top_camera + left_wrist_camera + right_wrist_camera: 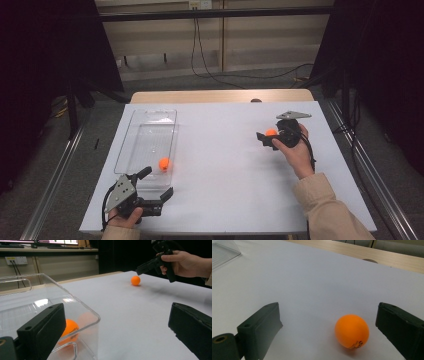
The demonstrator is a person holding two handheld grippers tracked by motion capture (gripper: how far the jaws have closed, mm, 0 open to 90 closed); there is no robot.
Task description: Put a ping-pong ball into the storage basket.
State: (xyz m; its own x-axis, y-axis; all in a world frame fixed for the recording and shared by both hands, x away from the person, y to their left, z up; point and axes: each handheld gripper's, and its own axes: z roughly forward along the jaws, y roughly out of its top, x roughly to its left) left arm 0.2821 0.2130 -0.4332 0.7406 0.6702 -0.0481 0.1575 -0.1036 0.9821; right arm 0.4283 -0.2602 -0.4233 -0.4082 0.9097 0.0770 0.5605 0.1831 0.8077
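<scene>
1. Balls look like the work here, I judge: one orange ball (164, 163) lies in the clear tray (131, 139) at the bench's left edge, in the tray's near right corner.
2. My left gripper (159, 184) waits by the bench's near left corner, jaws spread and empty, beside the tray's near end.
3. My right gripper (332, 322) is spread too, holding nothing, toward the far right corner.
4. A second ball (351, 331) rests on the bench between its jaws, closer to one, touching neither.
</scene>
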